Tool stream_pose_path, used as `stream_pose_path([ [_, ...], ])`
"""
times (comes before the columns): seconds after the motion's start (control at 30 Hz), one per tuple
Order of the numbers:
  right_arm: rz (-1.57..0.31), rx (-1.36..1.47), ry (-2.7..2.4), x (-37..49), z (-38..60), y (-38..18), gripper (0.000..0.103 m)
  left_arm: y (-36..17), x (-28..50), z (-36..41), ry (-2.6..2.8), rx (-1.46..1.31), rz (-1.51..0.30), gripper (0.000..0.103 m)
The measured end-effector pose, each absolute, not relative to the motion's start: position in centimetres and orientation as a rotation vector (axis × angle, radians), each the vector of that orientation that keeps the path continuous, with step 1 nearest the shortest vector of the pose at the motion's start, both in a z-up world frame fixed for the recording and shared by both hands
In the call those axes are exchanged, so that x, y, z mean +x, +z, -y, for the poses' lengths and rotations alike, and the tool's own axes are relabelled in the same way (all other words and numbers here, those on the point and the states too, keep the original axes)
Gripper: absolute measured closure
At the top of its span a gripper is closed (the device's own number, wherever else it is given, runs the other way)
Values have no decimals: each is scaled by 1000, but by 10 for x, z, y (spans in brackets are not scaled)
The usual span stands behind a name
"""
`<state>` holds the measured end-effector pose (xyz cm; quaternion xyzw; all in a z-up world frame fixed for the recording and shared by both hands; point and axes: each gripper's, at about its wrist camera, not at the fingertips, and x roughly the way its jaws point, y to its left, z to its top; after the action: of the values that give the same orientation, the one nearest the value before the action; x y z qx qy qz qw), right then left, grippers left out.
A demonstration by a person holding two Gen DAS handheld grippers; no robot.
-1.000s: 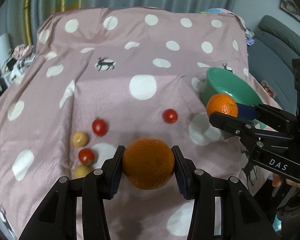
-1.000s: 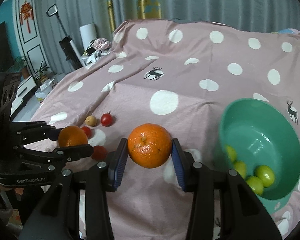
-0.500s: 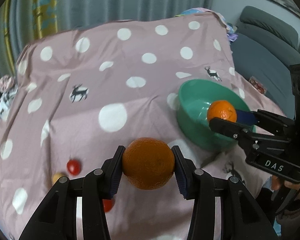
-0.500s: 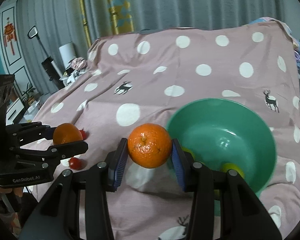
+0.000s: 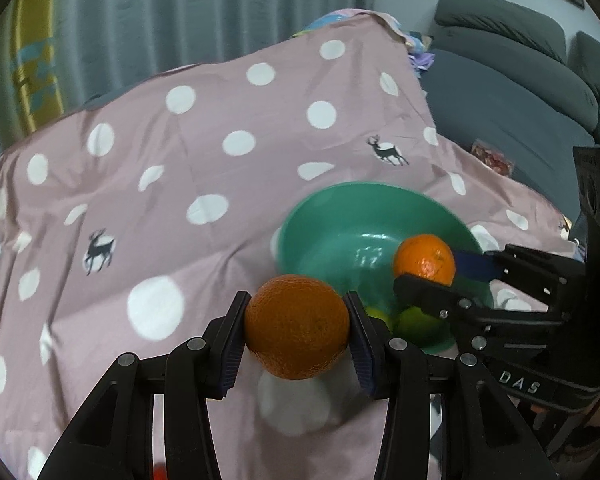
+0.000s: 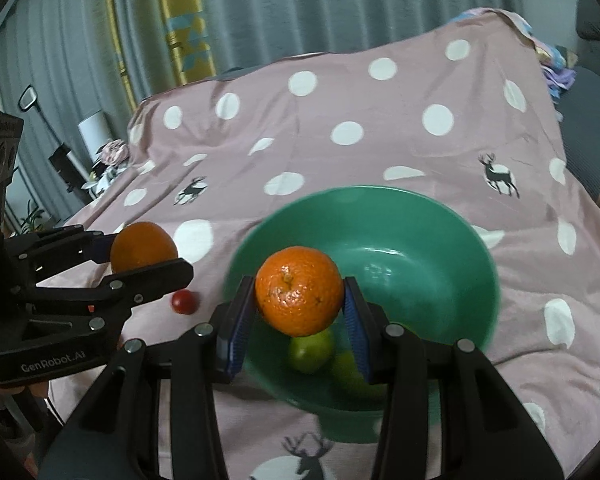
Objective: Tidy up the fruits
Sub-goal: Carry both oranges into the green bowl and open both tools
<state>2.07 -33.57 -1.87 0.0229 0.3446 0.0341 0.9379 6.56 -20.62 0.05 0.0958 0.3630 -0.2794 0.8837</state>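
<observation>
Green glossy round bowl (image 6: 440, 240) rests on dotted cloth (image 6: 340, 132). Right gripper (image 6: 299, 312) clamps a dimpled orange (image 6: 299, 296) over it; left gripper (image 5: 296, 336) clamps another orange (image 5: 296, 326) at its left rim.

A spotted pink cloth (image 6: 380, 152) carries a green bowl (image 6: 440, 240) and a cherry tomato (image 6: 184, 301).

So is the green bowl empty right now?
No, the green bowl already has some yellow-green fruits lying in its bottom, seen from the right wrist view.
</observation>
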Motion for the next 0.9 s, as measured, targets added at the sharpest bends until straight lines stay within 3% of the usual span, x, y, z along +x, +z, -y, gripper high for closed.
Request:
stream_pose_path([
  [0.9, -741, 64, -11, 28, 362, -31, 57, -28, 92, 260, -539, 318, -780, 56],
])
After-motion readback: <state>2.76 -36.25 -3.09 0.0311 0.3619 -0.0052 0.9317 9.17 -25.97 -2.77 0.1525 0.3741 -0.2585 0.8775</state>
